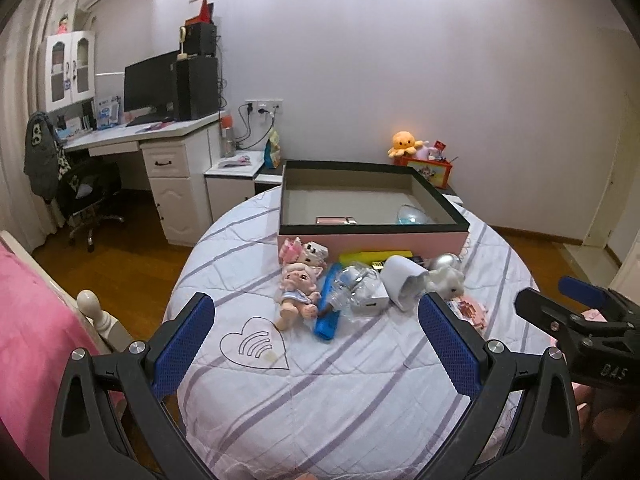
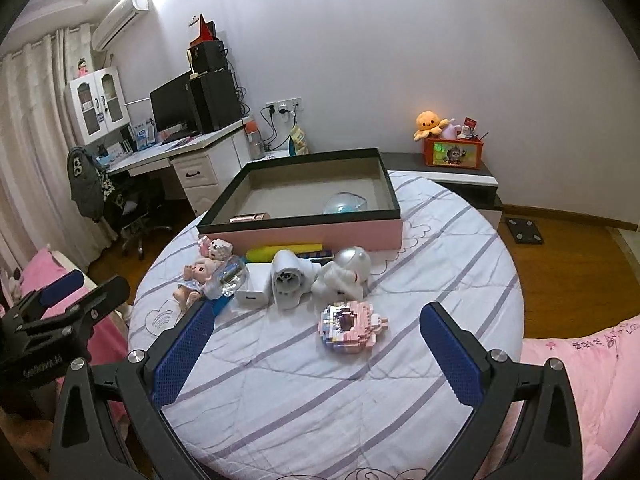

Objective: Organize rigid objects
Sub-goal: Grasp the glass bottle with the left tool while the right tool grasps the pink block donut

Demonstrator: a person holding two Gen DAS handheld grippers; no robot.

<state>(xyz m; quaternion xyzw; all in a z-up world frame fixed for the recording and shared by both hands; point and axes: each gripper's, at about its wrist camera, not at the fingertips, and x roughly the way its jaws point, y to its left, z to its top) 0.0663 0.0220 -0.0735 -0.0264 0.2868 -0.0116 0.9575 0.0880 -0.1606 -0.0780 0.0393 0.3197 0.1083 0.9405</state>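
Observation:
A pink box with a black rim (image 1: 372, 238) (image 2: 320, 234) stands open on the bed; inside lie a rose-gold case (image 1: 335, 220) (image 2: 250, 218) and a clear blue dome (image 1: 414, 216) (image 2: 345, 204). In front lies a pile: a doll (image 1: 298, 290) (image 2: 196, 276), a block toy (image 2: 350, 328), a white charger (image 2: 254, 290), a white cylinder device (image 1: 400, 280) (image 2: 288, 280), an astronaut figure (image 2: 344, 276), a blue case (image 1: 328, 312), a yellow item (image 1: 374, 257) (image 2: 284, 251). My left gripper (image 1: 316, 344) and right gripper (image 2: 318, 352) are open, empty, short of the pile.
The bed has a striped white cover (image 1: 340, 380). A pink quilt (image 2: 580, 380) lies at the right. A desk with a monitor (image 1: 150, 88) and a chair (image 1: 88, 196) stand at the left. A nightstand with an orange toy box (image 2: 454, 152) is behind the bed.

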